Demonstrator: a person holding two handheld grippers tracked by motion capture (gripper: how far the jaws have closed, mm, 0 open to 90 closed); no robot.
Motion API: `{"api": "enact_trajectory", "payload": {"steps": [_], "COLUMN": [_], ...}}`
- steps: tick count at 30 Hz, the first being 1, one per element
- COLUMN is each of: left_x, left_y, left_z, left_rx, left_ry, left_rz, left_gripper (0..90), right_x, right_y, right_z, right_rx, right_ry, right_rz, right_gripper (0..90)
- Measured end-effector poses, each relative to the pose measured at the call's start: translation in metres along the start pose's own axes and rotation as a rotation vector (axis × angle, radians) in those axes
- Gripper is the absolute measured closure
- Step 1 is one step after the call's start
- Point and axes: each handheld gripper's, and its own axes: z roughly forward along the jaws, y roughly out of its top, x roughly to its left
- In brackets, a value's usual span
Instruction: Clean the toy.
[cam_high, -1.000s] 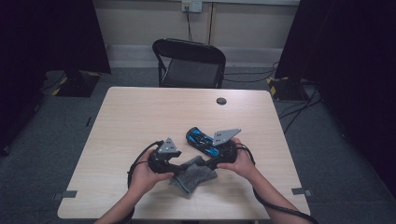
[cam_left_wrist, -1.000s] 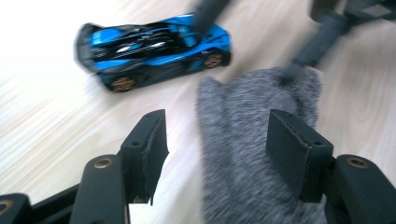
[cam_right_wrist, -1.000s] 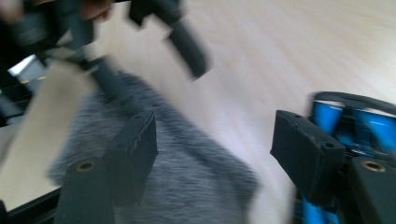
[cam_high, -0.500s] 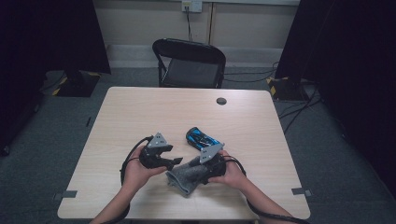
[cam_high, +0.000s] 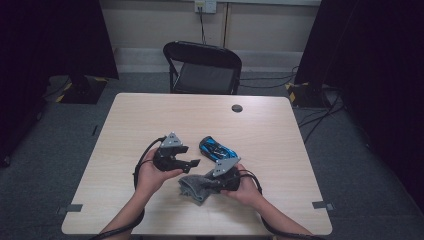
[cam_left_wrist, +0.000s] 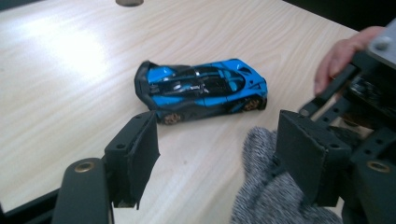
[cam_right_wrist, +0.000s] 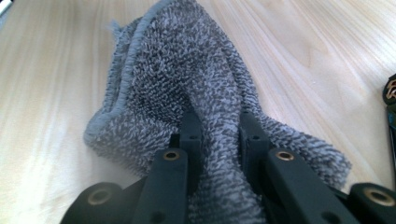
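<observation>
A blue and black toy car (cam_high: 217, 149) (cam_left_wrist: 201, 91) stands on the table (cam_high: 150, 115), just beyond both grippers. A crumpled grey terry cloth (cam_high: 192, 187) (cam_right_wrist: 187, 60) (cam_left_wrist: 261, 186) lies in front of the car. My right gripper (cam_high: 212, 182) (cam_right_wrist: 217, 116) has just closed and is shut on a fold of the cloth. My left gripper (cam_high: 196, 162) (cam_left_wrist: 217, 135) hovers left of the cloth. Its jaws have been opening and stand apart with nothing pinched between them. The car lies ahead of their tips, and the cloth's edge is next to one jaw.
A small dark round disc (cam_high: 237, 108) (cam_left_wrist: 129, 2) sits near the table's far edge. A black folding chair (cam_high: 202, 67) stands behind the table. Tape marks (cam_high: 320, 204) sit near the front corners. Cables trail from both grippers.
My right gripper came down from beside the car onto the cloth and closed on it. My left gripper drew off the cloth, rose a little, and its jaws widened.
</observation>
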Motion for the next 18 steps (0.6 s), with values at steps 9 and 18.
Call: {"api": "enact_trajectory", "payload": {"steps": [9, 18], "left_x": [-0.005, -0.01], "left_y": [0.026, 0.04], "left_z": [0.044, 0.095], "left_rx": [0.039, 0.081], "left_ry": [-0.018, -0.045], "left_rz": [0.076, 0.072], "left_gripper": [28.0, 24.0], "right_x": [-0.004, -0.011], "right_y": [-0.011, -0.043], "right_z": [-0.04, -0.065], "right_rx": [0.005, 0.013], "right_ry": [-0.03, -0.042], "right_rz": [0.014, 0.079], "right_gripper": [77.1, 76.7]}}
